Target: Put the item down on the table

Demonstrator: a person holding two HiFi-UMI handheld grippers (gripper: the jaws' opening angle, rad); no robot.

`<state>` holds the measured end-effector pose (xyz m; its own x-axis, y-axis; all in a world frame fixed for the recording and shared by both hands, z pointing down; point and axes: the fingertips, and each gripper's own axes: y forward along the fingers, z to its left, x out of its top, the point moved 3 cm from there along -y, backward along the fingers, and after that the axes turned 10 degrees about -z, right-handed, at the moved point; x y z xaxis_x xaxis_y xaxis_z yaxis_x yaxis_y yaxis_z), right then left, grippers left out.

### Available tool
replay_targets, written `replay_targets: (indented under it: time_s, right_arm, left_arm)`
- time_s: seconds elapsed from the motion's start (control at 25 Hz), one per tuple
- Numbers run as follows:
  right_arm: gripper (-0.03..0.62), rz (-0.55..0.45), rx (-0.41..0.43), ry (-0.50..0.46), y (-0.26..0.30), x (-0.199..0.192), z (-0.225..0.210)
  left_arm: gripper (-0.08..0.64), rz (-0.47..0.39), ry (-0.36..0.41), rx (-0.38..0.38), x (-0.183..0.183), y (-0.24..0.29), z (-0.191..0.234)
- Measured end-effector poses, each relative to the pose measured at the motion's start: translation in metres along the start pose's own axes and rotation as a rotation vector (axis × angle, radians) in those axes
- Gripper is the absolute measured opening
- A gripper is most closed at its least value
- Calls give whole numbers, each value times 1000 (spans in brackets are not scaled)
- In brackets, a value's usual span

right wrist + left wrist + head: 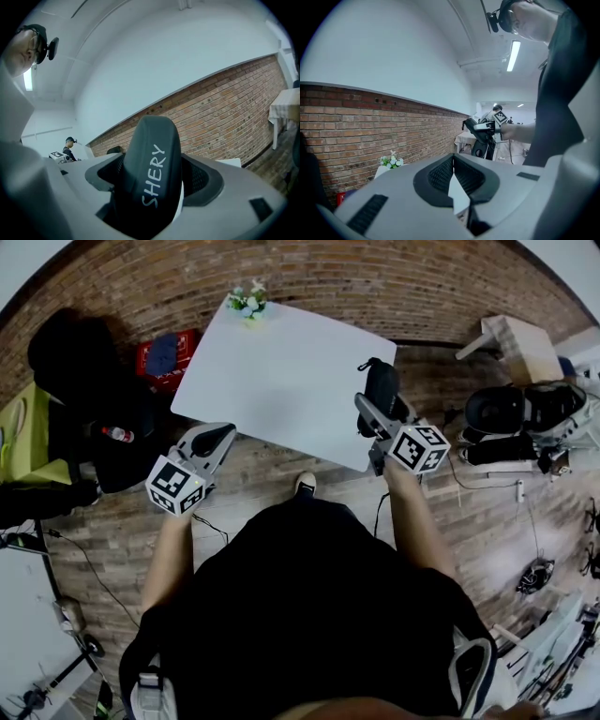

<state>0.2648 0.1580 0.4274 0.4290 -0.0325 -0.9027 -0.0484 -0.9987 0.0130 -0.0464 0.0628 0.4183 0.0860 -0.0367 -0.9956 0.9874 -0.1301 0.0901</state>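
Note:
In the right gripper view a black oblong case (154,150) printed "SHERY" stands upright between the pads, and my right gripper (153,177) is shut on it. From the head view, that case (380,388) hangs over the right edge of the white table (281,371), in the right gripper (372,412). My left gripper (214,441) is off the table's front left corner, over the brick floor. Its jaws (453,174) are shut with nothing between them. The left gripper view also catches the case (479,132) across the room.
A small pot of white flowers (248,302) stands at the table's far corner. A red crate (167,354), a dark chair (75,352) and a bottle (117,434) are to the left. Black bags (511,409) and a wooden stool (516,343) lie to the right.

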Motion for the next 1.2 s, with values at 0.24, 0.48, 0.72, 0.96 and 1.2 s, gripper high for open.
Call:
replay_targets:
  time_s: [0.24, 0.48, 0.72, 0.96, 1.2]
  right_arm:
    - [388, 10, 0, 7, 16, 2, -20]
    - [388, 21, 10, 12, 36, 6, -39]
    - [388, 37, 23, 12, 57, 12, -58]
    - [388, 53, 45, 20, 79, 15, -81]
    - [388, 70, 73, 25, 105, 17, -99]
  left_arm:
    - [11, 8, -4, 4, -3, 22, 14]
    - [11, 17, -8, 21, -2, 45, 30]
    - [11, 21, -15, 37, -2, 65, 44]
    - [11, 34, -8, 72, -1, 86, 59]
    - [11, 38, -15, 100, -1, 103, 73]
